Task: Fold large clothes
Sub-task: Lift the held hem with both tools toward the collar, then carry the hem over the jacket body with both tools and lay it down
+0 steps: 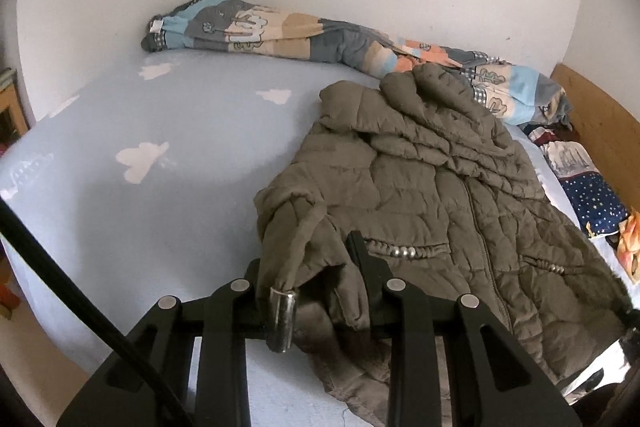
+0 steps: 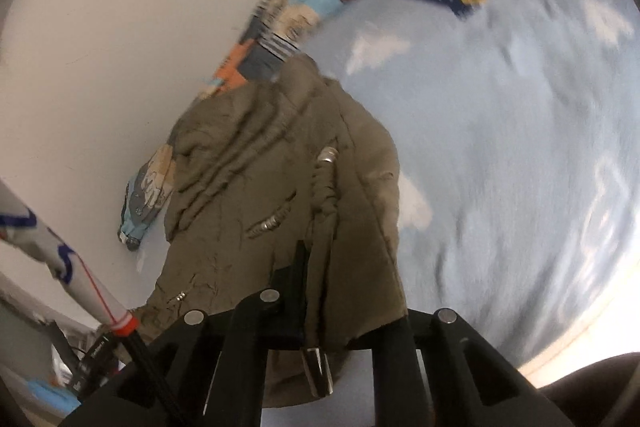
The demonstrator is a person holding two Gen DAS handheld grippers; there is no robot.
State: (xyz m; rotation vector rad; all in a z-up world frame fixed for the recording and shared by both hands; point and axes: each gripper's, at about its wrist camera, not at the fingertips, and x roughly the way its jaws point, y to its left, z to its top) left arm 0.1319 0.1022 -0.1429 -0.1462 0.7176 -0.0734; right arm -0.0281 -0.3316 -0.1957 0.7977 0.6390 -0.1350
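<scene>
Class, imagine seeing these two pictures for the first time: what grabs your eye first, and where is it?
An olive quilted jacket sprawls across the pale blue cloud-print sheet; both the left gripper and right gripper pinch its fabric. A patchwork duvet lies bunched along the white wall behind.

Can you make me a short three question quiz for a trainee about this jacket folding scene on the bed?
1. True or false: the left gripper has jacket fabric between its fingers.
2. Multiple choice: what lies along the wall behind the jacket? A) a rolled patchwork blanket B) a stack of towels C) a laptop
3. Fill in: the bed sheet is light blue with white ____ shapes.

Key:
1. True. The right gripper grips the jacket too.
2. A
3. cloud
</scene>
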